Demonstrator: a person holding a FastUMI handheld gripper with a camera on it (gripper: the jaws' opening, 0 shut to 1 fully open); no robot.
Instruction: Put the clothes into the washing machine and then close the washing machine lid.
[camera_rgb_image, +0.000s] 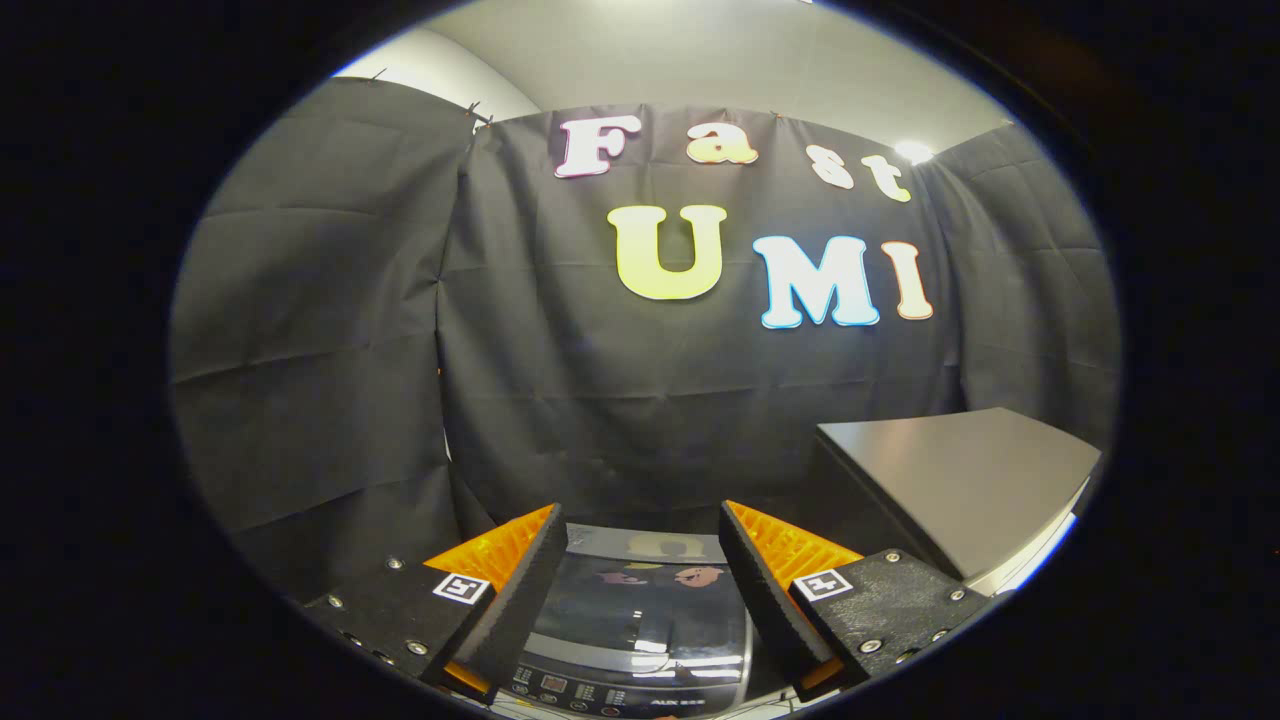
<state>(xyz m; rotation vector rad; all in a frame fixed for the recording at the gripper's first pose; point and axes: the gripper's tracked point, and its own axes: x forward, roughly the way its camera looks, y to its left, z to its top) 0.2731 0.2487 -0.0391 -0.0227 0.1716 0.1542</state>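
The washing machine (640, 610) sits low, seen between and below my fingers. Its glossy dark lid lies flat and shut over the tub, mirroring the wall behind. The control panel (600, 692) with small buttons runs along its near edge. My gripper (640, 540) hovers above the machine's front, fingers spread wide apart with nothing between them. I see no clothes from here.
A dark grey flat-topped table or cabinet (960, 480) stands to the right of the machine, just beyond my right finger (770, 580). Black cloth walls close the booth behind and on both sides.
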